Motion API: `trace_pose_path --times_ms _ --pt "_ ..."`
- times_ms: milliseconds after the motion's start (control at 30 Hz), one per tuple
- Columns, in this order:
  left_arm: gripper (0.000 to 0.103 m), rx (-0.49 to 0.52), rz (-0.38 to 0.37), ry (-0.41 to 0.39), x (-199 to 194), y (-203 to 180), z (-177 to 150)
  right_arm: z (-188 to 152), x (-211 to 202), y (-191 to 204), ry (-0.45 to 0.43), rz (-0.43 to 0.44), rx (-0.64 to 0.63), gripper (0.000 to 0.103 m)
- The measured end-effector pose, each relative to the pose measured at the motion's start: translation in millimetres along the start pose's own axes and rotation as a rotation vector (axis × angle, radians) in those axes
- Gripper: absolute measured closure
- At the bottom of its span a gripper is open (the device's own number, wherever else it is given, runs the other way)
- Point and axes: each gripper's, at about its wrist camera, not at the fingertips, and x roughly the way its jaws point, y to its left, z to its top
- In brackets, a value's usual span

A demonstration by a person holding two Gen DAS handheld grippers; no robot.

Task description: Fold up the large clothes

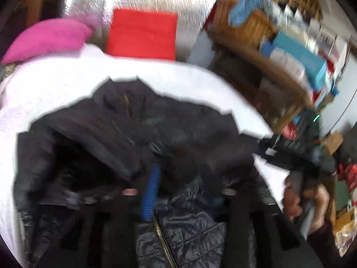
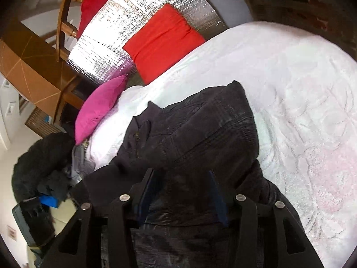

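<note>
A dark quilted jacket [image 1: 138, 129] with a gold zipper lies on a bed under a white bedspread [image 1: 67, 84]. In the left wrist view my left gripper [image 1: 176, 178] is shut on a bunch of the jacket fabric beside the zipper; one blue finger pad [image 1: 152, 192] shows. The right gripper [image 1: 290, 154] and the hand holding it show at the jacket's right edge. In the right wrist view the jacket [image 2: 200, 129] is lifted and folded over, and my right gripper [image 2: 183, 192] is shut on its dark fabric between the blue pads [image 2: 219, 201]. The white bedspread [image 2: 290, 89] spreads to the right.
A red cushion [image 2: 162, 42] and a pink cushion [image 2: 100, 105] lean at the head of the bed against a silver foil panel [image 2: 138, 11]. A pile of dark clothes [image 2: 42, 163] lies on the floor at left. Cluttered shelves [image 1: 290, 51] stand to the right of the bed.
</note>
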Motion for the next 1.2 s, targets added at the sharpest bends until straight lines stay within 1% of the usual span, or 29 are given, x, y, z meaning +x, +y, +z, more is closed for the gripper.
trace_pose_path --times_ms 33,67,100,133,167,200,233,300,333,367,400,433,467,500,567,633,667,700,733,800,833,867,933,1000,1100,1133,1167,1200 --pt "0.036 -0.011 0.012 -0.040 -12.8 3.8 2.6 0.2 1.0 0.2 0.006 0.017 0.003 0.050" --pt "0.035 -0.027 0.032 -0.092 -32.0 11.9 5.3 0.7 3.0 1.0 0.013 0.041 0.007 0.049" --pt "0.034 -0.037 0.042 -0.115 -40.7 19.0 7.3 0.4 6.4 2.5 0.028 0.083 0.019 0.047" --pt "0.033 -0.052 0.063 -0.142 -52.0 29.0 8.1 -0.3 9.7 3.1 0.039 0.107 0.028 0.044" --pt "0.033 -0.065 0.110 -0.161 -56.7 42.6 9.0 -1.2 13.8 4.3 0.057 0.136 0.040 0.041" --pt "0.033 -0.072 0.172 -0.171 -64.2 56.2 6.4 -2.9 19.3 6.1 0.077 0.150 0.051 0.041" --pt "0.033 -0.086 0.270 -0.172 -63.0 74.2 3.9 -4.3 23.7 7.9 0.090 0.144 0.053 0.041" --pt "0.033 -0.145 0.373 -0.138 -53.6 105.2 -0.1 -7.6 32.6 12.8 0.116 0.112 0.031 0.041" --pt "0.033 -0.199 0.420 -0.111 -47.6 127.9 -4.3 -9.4 38.9 15.0 0.142 0.089 0.017 0.041" --pt "0.034 -0.240 0.438 -0.093 -44.3 141.6 -6.4 -11.4 44.3 15.4 0.167 0.061 0.006 0.041" --pt "0.040 -0.288 0.441 -0.075 -41.9 154.9 -8.4 -13.3 47.5 14.8 0.180 0.030 -0.002 0.041" --pt "0.047 -0.318 0.427 -0.067 -41.4 164.1 -10.2 -14.5 49.2 14.0 0.181 0.009 -0.007 0.041" --pt "0.048 -0.329 0.419 -0.062 -40.3 169.4 -10.7 -14.8 49.6 13.6 0.176 -0.003 -0.010 0.041" --pt "0.048 -0.318 0.435 -0.054 -37.4 170.8 -10.4 -14.6 47.8 13.7 0.164 -0.011 -0.012 0.041" --pt "0.048 -0.278 0.473 -0.018 -30.0 167.7 -13.7 -13.5 42.8 12.6 0.138 -0.016 -0.001 0.041" --pt "0.048 -0.228 0.462 0.054 -10.9 158.6 -17.7 -14.0 44.8 9.0 0.149 -0.033 0.007 0.041" --pt "0.048 -0.199 0.469 0.104 1.0 153.9 -21.3 -16.2 45.1 8.0 0.153 -0.048 0.013 0.041" --pt "0.048 -0.163 0.497 0.143 11.6 148.2 -26.4 -18.9 46.2 8.2 0.149 -0.057 0.017 0.041" --pt "0.048 -0.121 0.523 0.163 19.1 141.9 -30.7 -20.1 46.4 9.4 0.145 -0.069 0.011 0.042" --pt "0.048 -0.045 0.562 0.186 28.1 131.1 -36.0 -17.8 36.2 8.0 0.108 -0.098 0.023 0.042" --pt "0.048 -0.022 0.573 0.191 29.8 127.6 -36.9 -15.9 29.3 4.4 0.084 -0.087 0.047 0.042" --pt "0.048 -0.006 0.577 0.194 30.3 125.1 -38.5 -14.4 27.3 1.8 0.080 -0.082 0.060 0.042" --pt "0.048 0.000 0.570 0.197 30.7 125.1 -40.2 -15.4 32.9 -2.3 0.131 -0.072 0.068 0.042" --pt "0.048 -0.015 0.552 0.196 27.5 129.5 -41.8 -21.0 42.5 -4.6 0.180 -0.023 0.089 0.042" --pt "0.048 -0.018 0.543 0.197 25.3 128.9 -42.3 -27.9 52.5 -1.5 0.215 0.042 0.096 0.042" --pt "0.048 -0.016 0.543 0.197 25.8 128.1 -42.4 -29.8 55.0 -0.2 0.220 0.073 0.105 0.048" --pt "0.048 -0.014 0.542 0.196 25.0 126.8 -43.9 -31.3 56.6 2.1 0.222 0.102 0.105 0.067" --pt "0.048 -0.013 0.541 0.196 25.4 125.8 -44.3 -32.0 59.8 8.5 0.227 0.121 0.084 0.075"
